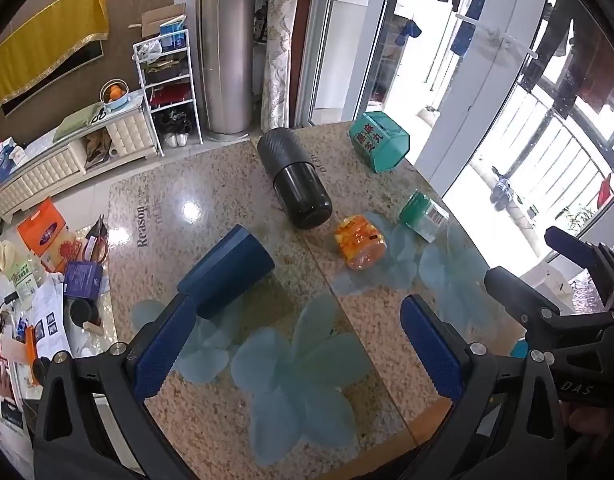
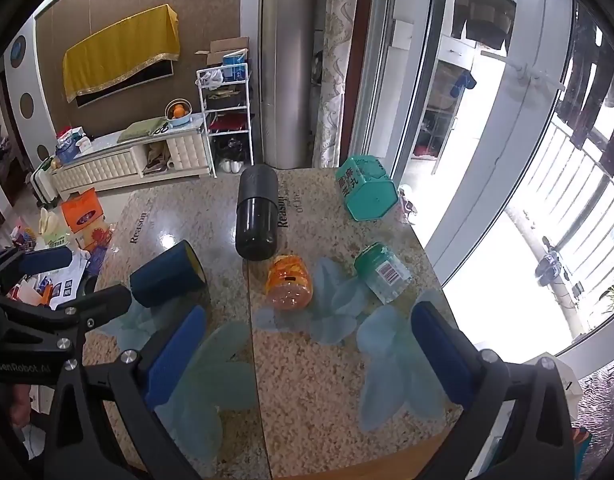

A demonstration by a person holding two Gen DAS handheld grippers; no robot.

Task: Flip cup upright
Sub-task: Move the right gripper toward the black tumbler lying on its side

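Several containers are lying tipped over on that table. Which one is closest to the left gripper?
The dark blue cup, lying on its side beside the left gripper finger; the black flask and orange jar lie farther off.

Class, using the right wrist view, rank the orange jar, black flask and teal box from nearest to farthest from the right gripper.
1. Orange jar, just ahead, on its side.
2. Black flask, behind it, lying down.
3. Teal box, far right corner.

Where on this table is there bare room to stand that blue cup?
Near edge, between the open left gripper and right gripper, is bare. Crowded beyond: blue cup, black flask, orange jar, green bottle, teal box.
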